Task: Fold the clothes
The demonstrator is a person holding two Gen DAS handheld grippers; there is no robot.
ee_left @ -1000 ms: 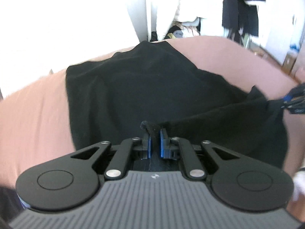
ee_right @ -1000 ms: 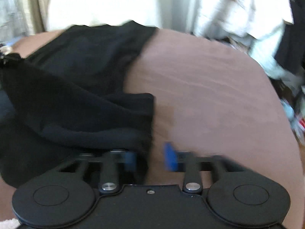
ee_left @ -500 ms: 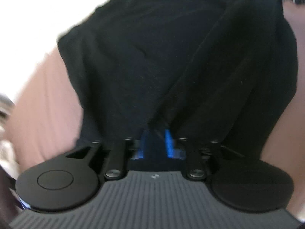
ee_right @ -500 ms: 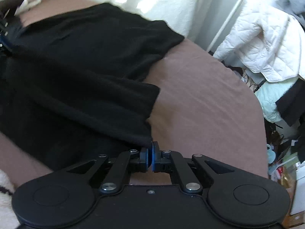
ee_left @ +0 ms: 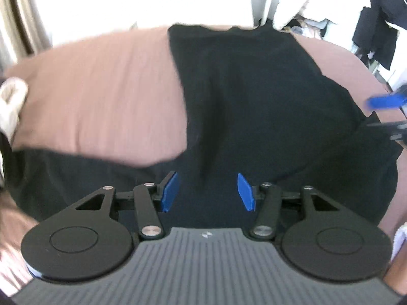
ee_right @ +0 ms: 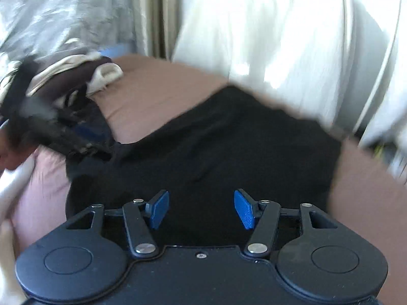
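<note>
A black garment (ee_left: 254,106) lies folded on a brown bed cover (ee_left: 101,89); it also shows in the right wrist view (ee_right: 229,147). My left gripper (ee_left: 208,192) is open and empty just above the garment's near part. My right gripper (ee_right: 201,209) is open and empty over the garment's near edge. The right gripper's blue pad shows at the right edge of the left wrist view (ee_left: 384,101). The left gripper shows blurred at the left of the right wrist view (ee_right: 63,132).
White curtains (ee_right: 279,38) hang behind the bed. A pile of light and dark clothes (ee_right: 76,73) lies at the bed's far left. Dark clothes (ee_left: 381,12) hang at the back right. A white cloth (ee_left: 10,101) lies at the left edge.
Both grippers were shut on the black garment and carried its edge across. Both have opened and let it go; the garment now lies folded on the bed.
</note>
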